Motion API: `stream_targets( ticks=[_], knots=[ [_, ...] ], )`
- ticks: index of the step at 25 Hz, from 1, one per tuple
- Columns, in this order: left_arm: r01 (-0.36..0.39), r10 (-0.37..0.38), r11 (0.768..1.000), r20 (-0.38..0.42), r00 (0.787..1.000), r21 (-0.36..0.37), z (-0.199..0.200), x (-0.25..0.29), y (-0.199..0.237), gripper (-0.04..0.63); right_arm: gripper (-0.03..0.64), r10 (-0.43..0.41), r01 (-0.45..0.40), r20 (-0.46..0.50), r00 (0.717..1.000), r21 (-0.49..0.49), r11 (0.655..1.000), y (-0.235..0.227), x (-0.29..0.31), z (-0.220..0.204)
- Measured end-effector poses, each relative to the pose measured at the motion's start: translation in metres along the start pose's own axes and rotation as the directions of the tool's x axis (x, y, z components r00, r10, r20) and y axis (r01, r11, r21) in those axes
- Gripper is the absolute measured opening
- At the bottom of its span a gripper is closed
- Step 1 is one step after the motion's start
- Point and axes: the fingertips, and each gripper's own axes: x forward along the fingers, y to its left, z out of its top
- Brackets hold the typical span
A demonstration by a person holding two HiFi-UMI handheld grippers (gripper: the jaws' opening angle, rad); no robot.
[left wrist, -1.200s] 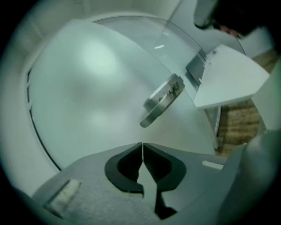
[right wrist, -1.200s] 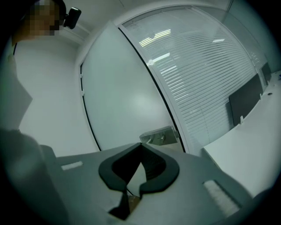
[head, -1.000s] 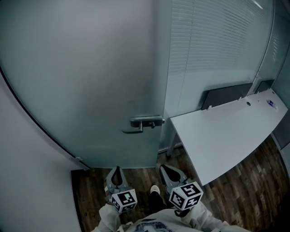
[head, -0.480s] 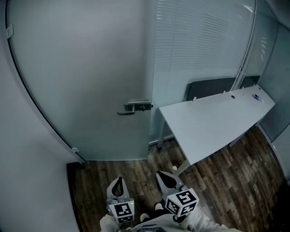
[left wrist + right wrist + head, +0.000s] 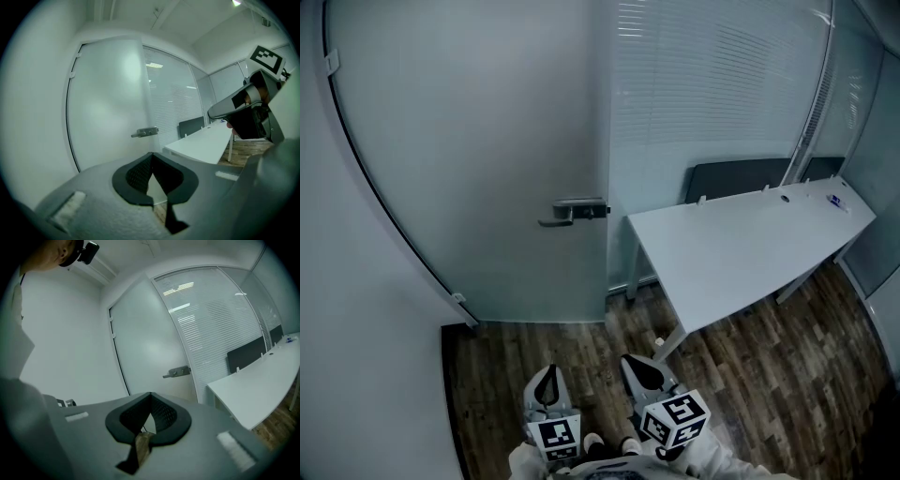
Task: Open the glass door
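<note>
The left gripper point(image 5: 547, 377) and right gripper point(image 5: 643, 368) are hovering side by side — well apart from the glass door point(image 5: 478, 141). Their jaws are pressing together, empty.

Office: frosted glass door point(image 5: 487, 169), glass partition with slatted blinds point(image 5: 712, 84), long white desk point(image 5: 741, 244), wood-look floor point(image 5: 534, 347).

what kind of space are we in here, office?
Most likely an office or small meeting room: a frosted glass door with a lever handle, slatted blinds beside it, and a long white table.
</note>
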Motion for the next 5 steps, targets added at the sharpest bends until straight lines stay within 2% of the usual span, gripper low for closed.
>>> stream_targets(
  ticks=[5],
  knots=[
    [0.036,-0.036,0.999,0.009,0.999,0.032,0.001,-0.006,-0.034,0.002,0.005,0.009,-0.009,0.001,1.0,0.004,1.0,-0.008,-0.022,-0.009]
  ],
)
